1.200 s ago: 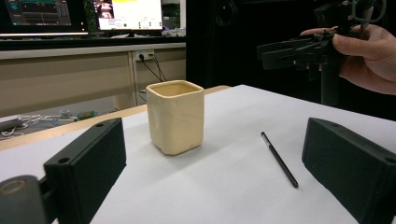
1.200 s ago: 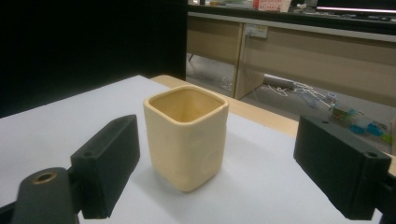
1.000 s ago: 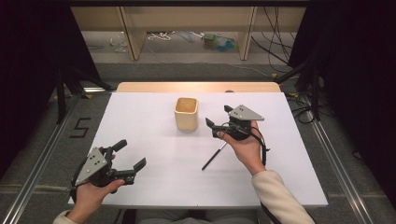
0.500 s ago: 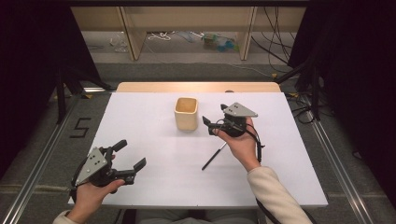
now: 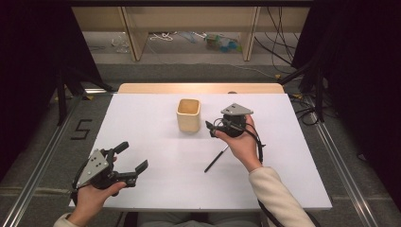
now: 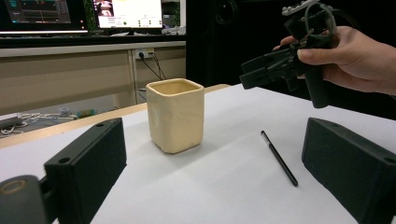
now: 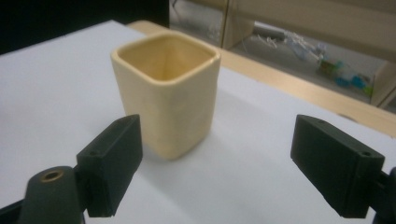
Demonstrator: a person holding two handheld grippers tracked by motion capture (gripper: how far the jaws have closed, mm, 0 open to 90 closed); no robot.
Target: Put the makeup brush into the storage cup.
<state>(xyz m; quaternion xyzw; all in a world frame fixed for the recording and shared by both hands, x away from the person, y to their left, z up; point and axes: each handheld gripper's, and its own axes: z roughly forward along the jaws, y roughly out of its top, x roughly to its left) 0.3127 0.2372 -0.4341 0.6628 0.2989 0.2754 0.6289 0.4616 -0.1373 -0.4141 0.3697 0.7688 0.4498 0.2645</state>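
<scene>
The right gripper [image 7: 217,172] has its jaws spread wide with nothing between them. Just ahead, nearer the left jaw, a cream square cup [image 7: 167,95] stands upright on the white table [image 7: 51,84], its mouth showing hollow. Beyond the cup runs a wooden edge [image 7: 299,88], with blurred clutter farther off.

A white table [image 5: 151,118] carries everything here — its far edge shows a strip of pale wood [image 5: 198,88] beyond the white surface. A cream, square-sided cup [image 5: 188,115] stands upright on the white top, toward the far side and near the middle of its width, its mouth open. A thin black pen [image 5: 216,159] lies flat on the surface — nearer the person than the cup and off to the cup's right, apart from it.
</scene>
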